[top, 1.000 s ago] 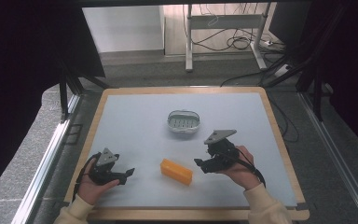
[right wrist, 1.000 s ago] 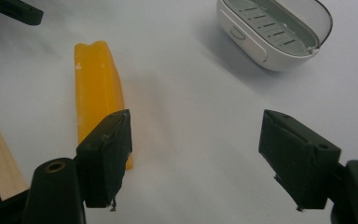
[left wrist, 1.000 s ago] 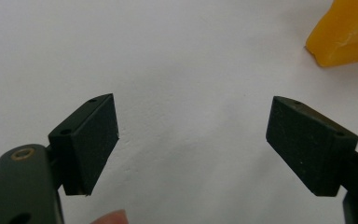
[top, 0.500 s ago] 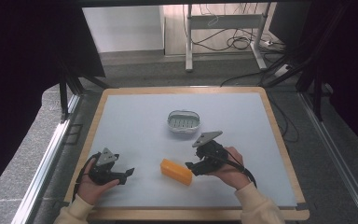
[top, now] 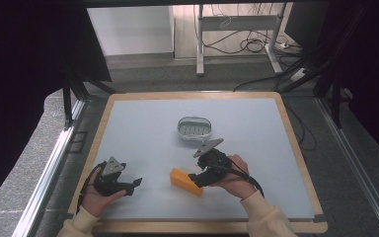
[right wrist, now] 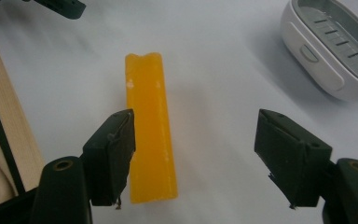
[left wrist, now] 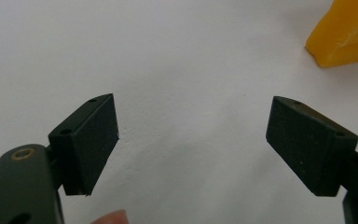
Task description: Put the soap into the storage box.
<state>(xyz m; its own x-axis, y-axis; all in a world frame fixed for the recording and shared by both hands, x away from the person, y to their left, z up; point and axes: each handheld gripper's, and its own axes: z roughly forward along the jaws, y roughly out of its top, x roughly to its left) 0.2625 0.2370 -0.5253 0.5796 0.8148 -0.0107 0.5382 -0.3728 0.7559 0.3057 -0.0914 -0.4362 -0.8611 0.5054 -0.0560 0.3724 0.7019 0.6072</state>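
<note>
Right hand-held gripper (right wrist: 193,156) open, straddling soap bar (right wrist: 150,126)

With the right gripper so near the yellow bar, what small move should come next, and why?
Probably shift the right gripper sideways over the bar, then close. Its jaws stand open, and the bar lies against one jaw, not centred in the gap.

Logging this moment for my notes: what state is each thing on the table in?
Yellow rectangular soap bar: lying flat, ungripped, beside one jaw.
White oval soap dish with grey slotted insert: upright, empty.
Right gripper: open, around the bar's near end.
Left gripper: open, holding nothing.
</note>
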